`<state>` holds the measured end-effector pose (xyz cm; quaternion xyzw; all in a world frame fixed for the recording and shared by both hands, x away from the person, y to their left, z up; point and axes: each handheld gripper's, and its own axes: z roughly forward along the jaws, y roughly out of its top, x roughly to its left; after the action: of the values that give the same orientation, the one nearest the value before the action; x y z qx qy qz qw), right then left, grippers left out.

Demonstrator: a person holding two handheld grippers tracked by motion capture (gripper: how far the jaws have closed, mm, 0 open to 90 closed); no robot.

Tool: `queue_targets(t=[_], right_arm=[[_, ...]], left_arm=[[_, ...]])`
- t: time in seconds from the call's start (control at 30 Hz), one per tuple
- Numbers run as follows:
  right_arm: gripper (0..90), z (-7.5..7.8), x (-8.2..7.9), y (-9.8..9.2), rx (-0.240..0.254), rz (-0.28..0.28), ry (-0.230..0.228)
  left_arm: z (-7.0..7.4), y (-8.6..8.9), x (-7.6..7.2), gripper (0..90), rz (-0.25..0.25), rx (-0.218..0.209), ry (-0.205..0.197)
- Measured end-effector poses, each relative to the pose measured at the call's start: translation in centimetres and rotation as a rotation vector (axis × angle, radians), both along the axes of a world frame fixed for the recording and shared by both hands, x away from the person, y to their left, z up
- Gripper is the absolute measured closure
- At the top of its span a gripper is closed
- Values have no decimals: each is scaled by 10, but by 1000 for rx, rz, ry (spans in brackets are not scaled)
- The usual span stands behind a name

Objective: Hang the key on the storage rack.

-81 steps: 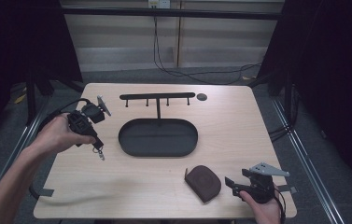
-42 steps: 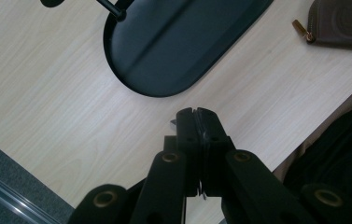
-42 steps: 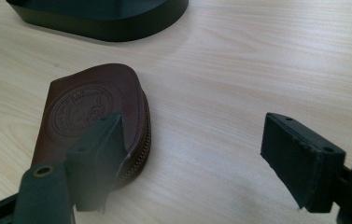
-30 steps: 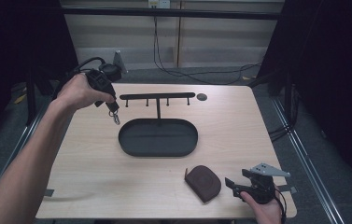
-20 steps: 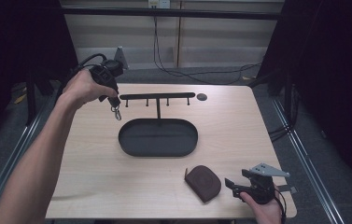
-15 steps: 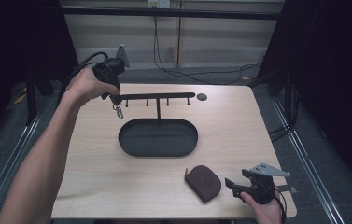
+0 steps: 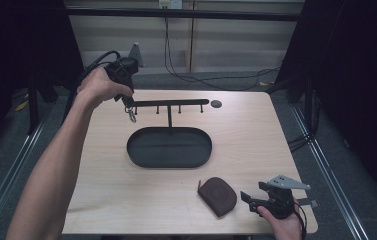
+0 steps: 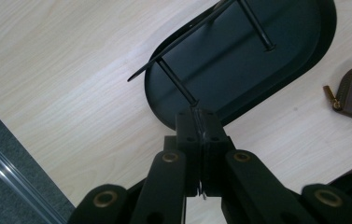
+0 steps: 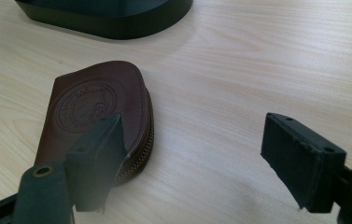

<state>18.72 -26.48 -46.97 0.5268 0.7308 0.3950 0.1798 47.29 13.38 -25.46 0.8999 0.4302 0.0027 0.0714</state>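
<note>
Keys [image 7: 131,115] dangle at upper left of the high view, pinched in the left gripper [image 7: 126,102] beside the left tip of the hook rack [image 7: 168,103], above the dark oval tray [image 7: 169,147]. Lower right, the right gripper [image 7: 251,197] sits spread wide just beside the brown leather pouch [image 9: 96,130].

Tray [image 7: 141,152] at centre of table [image 7: 256,140], hook rack [image 7: 168,103] rising from its far edge. Small disc [image 7: 216,104] just right of rack's end. Pouch [image 7: 217,196] lower right of tray, near the front edge.
</note>
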Motion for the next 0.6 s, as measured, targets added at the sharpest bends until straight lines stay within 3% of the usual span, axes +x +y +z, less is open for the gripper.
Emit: queue_targets(t=[0.37,0.6], right_arm=[[215,0,0,0,-1,3,2],[214,0,1,0,-1,3,4]], left_arm=[[-1,-3,3,892,11,-7,-2],[0,-3,5,891,27,-43,-19]])
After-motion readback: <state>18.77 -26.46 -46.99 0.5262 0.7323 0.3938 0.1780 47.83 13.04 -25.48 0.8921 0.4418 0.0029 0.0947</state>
